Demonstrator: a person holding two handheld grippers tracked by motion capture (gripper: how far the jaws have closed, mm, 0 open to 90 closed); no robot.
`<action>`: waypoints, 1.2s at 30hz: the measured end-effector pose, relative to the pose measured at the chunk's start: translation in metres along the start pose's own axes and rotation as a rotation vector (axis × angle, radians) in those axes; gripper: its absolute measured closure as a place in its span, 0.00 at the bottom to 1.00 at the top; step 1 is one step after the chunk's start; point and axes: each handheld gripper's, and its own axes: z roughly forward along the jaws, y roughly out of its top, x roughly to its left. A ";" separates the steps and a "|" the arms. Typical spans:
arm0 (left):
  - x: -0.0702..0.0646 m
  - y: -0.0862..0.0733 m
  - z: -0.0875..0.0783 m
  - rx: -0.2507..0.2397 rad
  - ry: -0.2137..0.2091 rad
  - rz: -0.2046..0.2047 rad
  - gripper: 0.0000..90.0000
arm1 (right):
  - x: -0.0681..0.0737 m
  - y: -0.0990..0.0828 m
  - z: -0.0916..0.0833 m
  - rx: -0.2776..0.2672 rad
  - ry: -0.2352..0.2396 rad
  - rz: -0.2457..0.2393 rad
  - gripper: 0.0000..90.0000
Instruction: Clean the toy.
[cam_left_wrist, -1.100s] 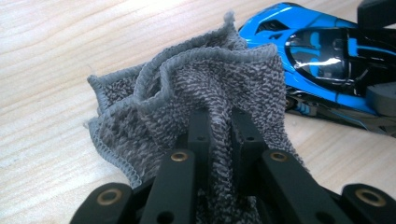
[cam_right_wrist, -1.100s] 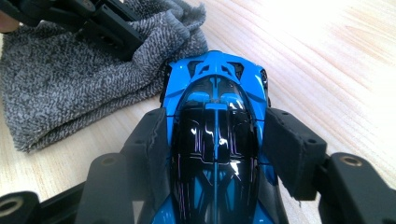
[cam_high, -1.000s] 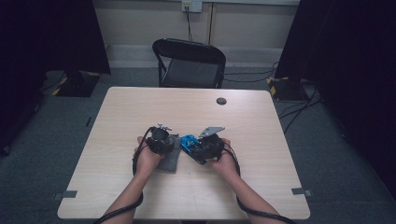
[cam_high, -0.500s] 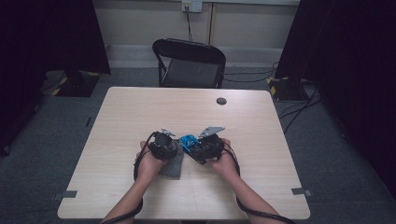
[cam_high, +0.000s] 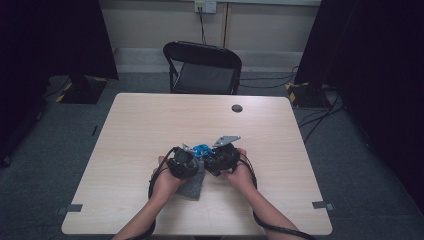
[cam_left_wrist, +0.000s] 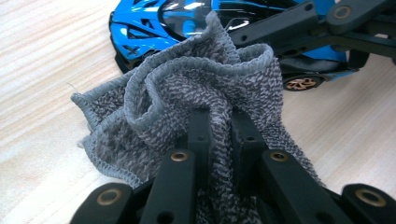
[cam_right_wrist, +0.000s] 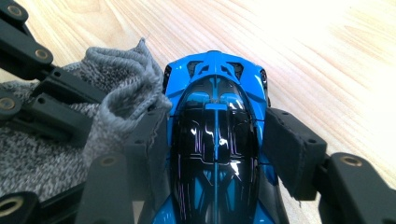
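The left gripper (cam_left_wrist: 219, 135) is clenched on a bunched grey knitted cloth (cam_left_wrist: 187, 93). The right gripper (cam_right_wrist: 215, 140) grasps a blue toy sports car (cam_right_wrist: 217, 116) by its sides. Cloth and car touch, near the table's (cam_high: 150, 125) near edge, midway along it.

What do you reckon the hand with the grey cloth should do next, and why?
Probably draw the bunched grey knitted cloth across the glossy roof of the blue and black toy car. The left gripper is clamped on the cloth, whose folds press against the car's side, while the right gripper pinches the car's flanks and steadies it on the pale wooden table.
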 end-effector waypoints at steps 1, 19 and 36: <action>0.000 0.000 0.000 0.006 0.000 0.007 0.90 | 0.000 0.000 0.000 0.000 0.000 0.000 0.46; -0.018 -0.003 0.001 0.005 -0.040 0.040 0.90 | 0.000 0.000 0.000 0.000 0.001 0.002 0.46; -0.045 -0.004 0.003 0.021 -0.094 0.110 0.90 | 0.000 0.000 0.000 0.003 0.001 0.000 0.46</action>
